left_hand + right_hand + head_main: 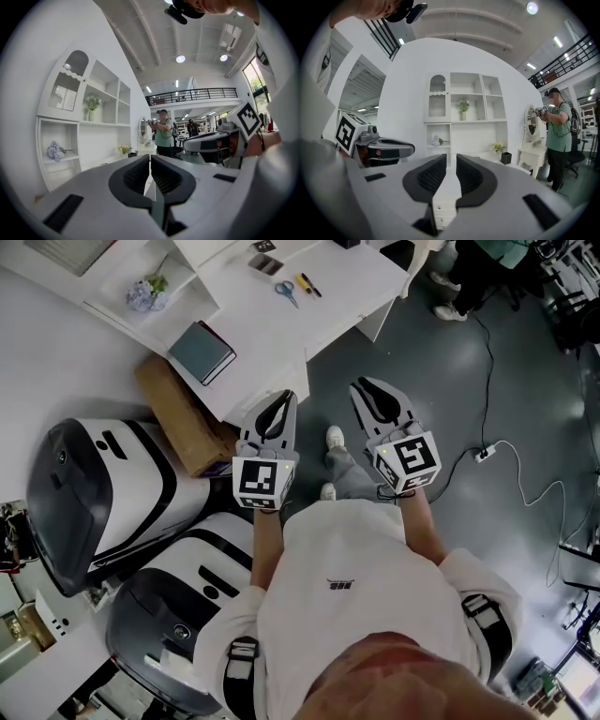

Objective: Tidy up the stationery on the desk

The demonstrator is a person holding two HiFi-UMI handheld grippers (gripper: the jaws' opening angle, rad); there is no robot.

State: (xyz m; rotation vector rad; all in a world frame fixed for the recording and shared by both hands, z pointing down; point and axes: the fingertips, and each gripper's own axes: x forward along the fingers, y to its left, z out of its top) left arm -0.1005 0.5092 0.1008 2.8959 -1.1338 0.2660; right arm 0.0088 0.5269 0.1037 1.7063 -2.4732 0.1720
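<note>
Left hand-held gripper (284, 397) pressed together, right hand-held gripper (367, 386) slightly spread, both empty. Guessing they're just aimed at the bench (253, 324); scissors (287, 292) there untouched.

Your head view is bright, even and sharp throughout. The white desk top (267, 334) glares almost blank, and shadows on the dark grey floor (506, 381) stay soft. In your gripper views, round ceiling lamps (180, 58) light the hall. The fisheye lens bows the white arched shelf unit (464, 112) and blackens the corners. The left gripper (150, 158) and right gripper (451, 158) blur close to the lens.
</note>
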